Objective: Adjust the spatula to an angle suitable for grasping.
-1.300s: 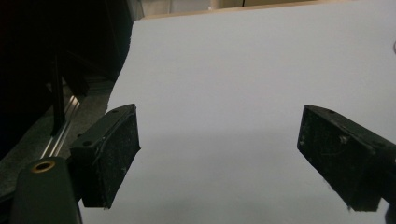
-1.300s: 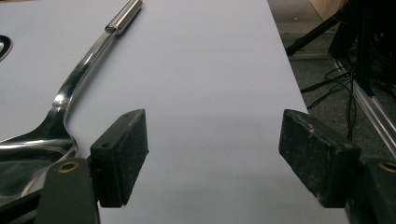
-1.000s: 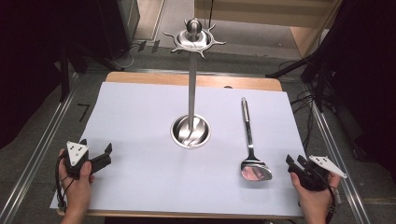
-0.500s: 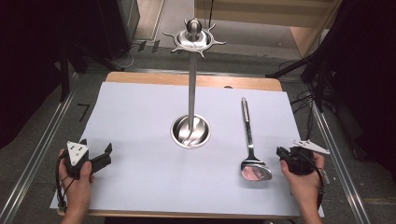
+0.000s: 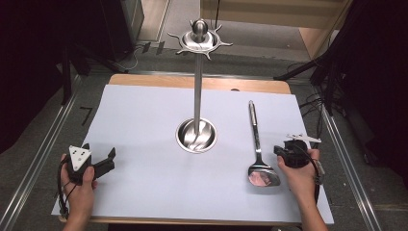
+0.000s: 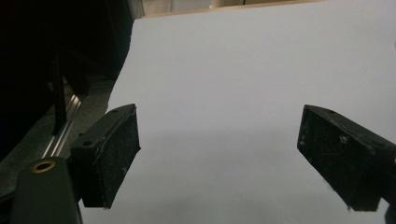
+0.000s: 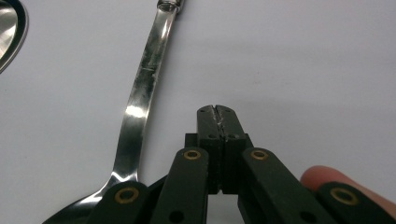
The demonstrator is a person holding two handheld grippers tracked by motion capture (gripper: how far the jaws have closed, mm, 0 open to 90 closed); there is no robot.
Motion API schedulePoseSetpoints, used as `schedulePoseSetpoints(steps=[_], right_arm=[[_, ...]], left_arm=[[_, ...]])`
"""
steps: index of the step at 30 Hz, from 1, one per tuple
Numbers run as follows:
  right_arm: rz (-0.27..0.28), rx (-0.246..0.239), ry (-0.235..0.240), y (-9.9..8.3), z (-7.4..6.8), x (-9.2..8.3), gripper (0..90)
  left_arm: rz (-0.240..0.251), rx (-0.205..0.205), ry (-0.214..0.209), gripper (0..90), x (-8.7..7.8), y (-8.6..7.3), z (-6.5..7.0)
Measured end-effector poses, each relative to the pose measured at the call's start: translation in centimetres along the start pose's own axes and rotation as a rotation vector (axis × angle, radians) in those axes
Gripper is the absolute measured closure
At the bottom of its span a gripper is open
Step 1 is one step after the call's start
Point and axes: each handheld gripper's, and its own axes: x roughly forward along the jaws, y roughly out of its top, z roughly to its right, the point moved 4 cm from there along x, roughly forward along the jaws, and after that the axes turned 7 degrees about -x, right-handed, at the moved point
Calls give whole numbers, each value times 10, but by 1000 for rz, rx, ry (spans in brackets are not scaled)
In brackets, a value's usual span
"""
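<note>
At the near left corner of the white-covered counter [image 5: 144, 120], the left claw [image 5: 102, 162] rests in the person's left hand [image 5: 79, 185]. Its jaws are spread wide with only bare white surface between them, as the left gripper view shows. At the centre stands a tall steel utensil stand [image 5: 197, 96], its round base [image 5: 196, 136] on the sheet and a hooked crown at the top. To its right lies a steel ladle [image 5: 257, 149], handle pointing away and bowl nearest the person. Just beside the bowl sits the right claw [image 7: 216, 112], jaws pressed together on nothing, close to the ladle's handle but apart from it.
</note>
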Motion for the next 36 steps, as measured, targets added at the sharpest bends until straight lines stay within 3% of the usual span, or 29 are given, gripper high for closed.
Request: schedulePoseSetpoints(steps=[4, 9, 18, 30, 35, 36], right_arm=[[-53, 20, 17, 2, -3, 10, 900], [-94, 10, 52, -1, -11, 17, 900], [-120, -29, 93, -1, -27, 19, 900], [-127, -41, 117, -2, -38, 18, 900], [-89, 3, 111, 6, -34, 16, 696], [-89, 3, 111, 6, -34, 16, 696]], left_arm=[[0, 0, 0, 137, 0, 0, 0], [-2, 1, -1, 137, 0, 0, 0], [-1, 4, 0, 138, 0, 0, 0], [-3, 7, 0, 138, 0, 0, 0], [-2, 5, -1, 138, 0, 0, 0], [-2, 5, -1, 138, 0, 0, 0]])
